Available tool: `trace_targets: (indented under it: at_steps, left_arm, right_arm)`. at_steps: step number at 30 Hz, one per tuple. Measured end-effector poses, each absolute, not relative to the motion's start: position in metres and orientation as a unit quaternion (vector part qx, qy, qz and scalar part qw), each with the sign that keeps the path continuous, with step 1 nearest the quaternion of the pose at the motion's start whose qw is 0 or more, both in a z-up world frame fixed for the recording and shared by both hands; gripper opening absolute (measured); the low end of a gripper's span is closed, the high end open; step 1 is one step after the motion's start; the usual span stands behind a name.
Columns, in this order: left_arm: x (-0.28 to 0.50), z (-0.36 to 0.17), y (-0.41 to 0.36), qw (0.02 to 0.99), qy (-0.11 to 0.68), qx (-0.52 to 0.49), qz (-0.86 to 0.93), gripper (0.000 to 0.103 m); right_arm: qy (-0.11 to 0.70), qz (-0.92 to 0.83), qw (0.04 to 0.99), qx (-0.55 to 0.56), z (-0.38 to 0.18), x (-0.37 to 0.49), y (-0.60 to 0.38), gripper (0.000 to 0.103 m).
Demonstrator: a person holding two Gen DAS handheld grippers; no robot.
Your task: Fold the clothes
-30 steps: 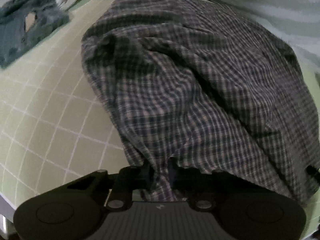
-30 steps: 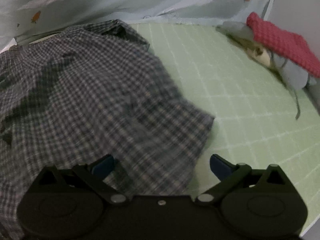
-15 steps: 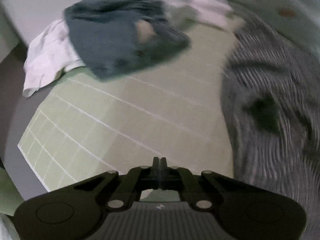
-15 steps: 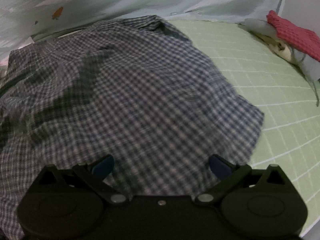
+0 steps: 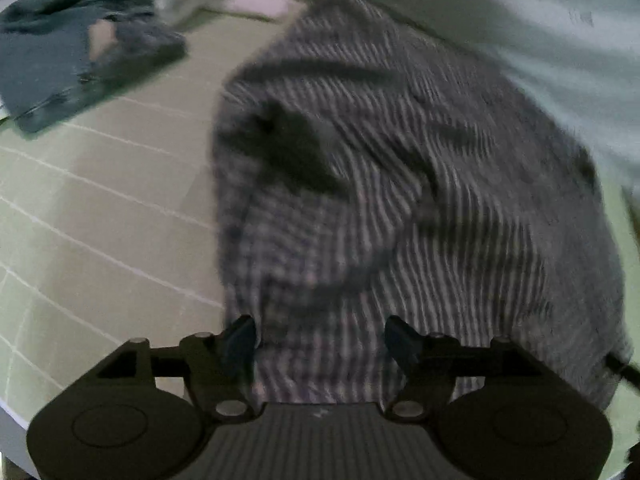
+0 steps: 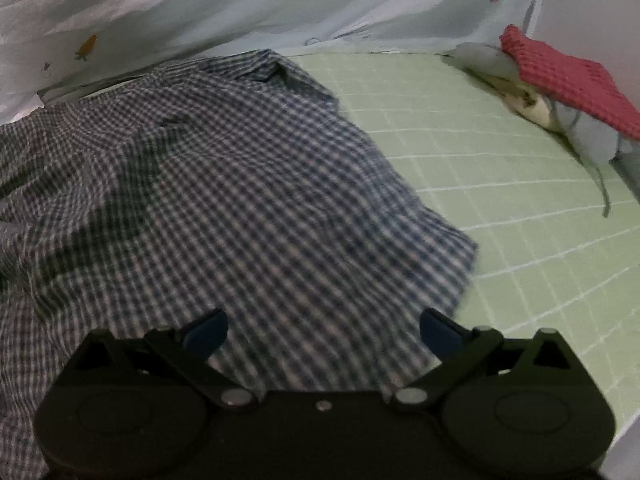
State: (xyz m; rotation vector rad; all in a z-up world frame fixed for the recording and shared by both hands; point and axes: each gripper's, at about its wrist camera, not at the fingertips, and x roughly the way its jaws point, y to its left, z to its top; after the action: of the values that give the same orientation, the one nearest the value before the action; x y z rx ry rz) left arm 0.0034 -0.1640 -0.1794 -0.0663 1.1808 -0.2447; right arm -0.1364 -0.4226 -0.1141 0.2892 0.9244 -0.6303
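Fingers of the left gripper (image 5: 320,340) are spreading apart over the near edge of the checked shirt (image 5: 400,200), pressing on nothing. The right gripper (image 6: 323,330) has its fingers wide apart above the same shirt (rumpled, not folded), which lies spread on the green grid-lined bed (image 6: 500,200).

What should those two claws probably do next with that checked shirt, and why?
Probably lower both and pinch the near hem. The checked shirt lies rumpled on the green mat; the left gripper is opening above the cloth, and the right gripper is open, gripping nothing.
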Motion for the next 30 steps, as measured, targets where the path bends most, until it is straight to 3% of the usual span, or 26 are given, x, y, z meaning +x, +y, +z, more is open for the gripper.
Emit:
trace_targets:
  at_steps: [1,3,5,7,10,21,24,25,29,30]
  left_arm:
    - [0.002,-0.182,-0.17,0.823,0.557,-0.014,-0.114,0.07]
    - [0.0,-0.184,-0.177,0.827,0.552,0.023,-0.107,0.057]
    - [0.0,-0.185,-0.177,0.833,0.541,0.061,-0.096,0.026]
    - [0.004,-0.183,-0.167,0.835,0.54,0.056,-0.092,0.003]
    - [0.014,-0.183,-0.142,0.83,0.55,0.013,-0.094,0.003]
    - [0.06,-0.165,-0.058,0.861,0.504,0.068,0.018,0.001]
    - [0.067,-0.149,-0.04,0.869,0.488,0.066,0.05,0.004]
    - [0.066,-0.142,-0.034,0.872,0.484,0.05,0.05,0.008]
    - [0.047,-0.117,-0.04,0.885,0.465,0.013,0.016,0.051]
    - [0.044,-0.115,-0.053,0.887,0.461,0.014,0.004,0.058]
  right_arm:
    - [0.437,-0.301,0.836,0.137,-0.113,-0.14,-0.423,0.103]
    - [0.44,-0.306,0.833,0.136,-0.113,-0.147,-0.423,0.103]
    - [0.443,-0.311,0.83,0.138,-0.115,-0.15,-0.422,0.103]
    - [0.445,-0.316,0.826,0.143,-0.118,-0.152,-0.419,0.103]
    - [0.447,-0.317,0.823,0.149,-0.121,-0.15,-0.412,0.103]
    - [0.456,-0.291,0.828,0.147,-0.129,-0.129,-0.371,0.103]
    - [0.456,-0.286,0.83,0.147,-0.128,-0.126,-0.374,0.103]
    - [0.456,-0.284,0.83,0.147,-0.127,-0.125,-0.375,0.103]
    - [0.442,-0.289,0.835,0.156,-0.122,-0.124,-0.396,0.103]
    - [0.439,-0.29,0.836,0.158,-0.121,-0.123,-0.402,0.103]
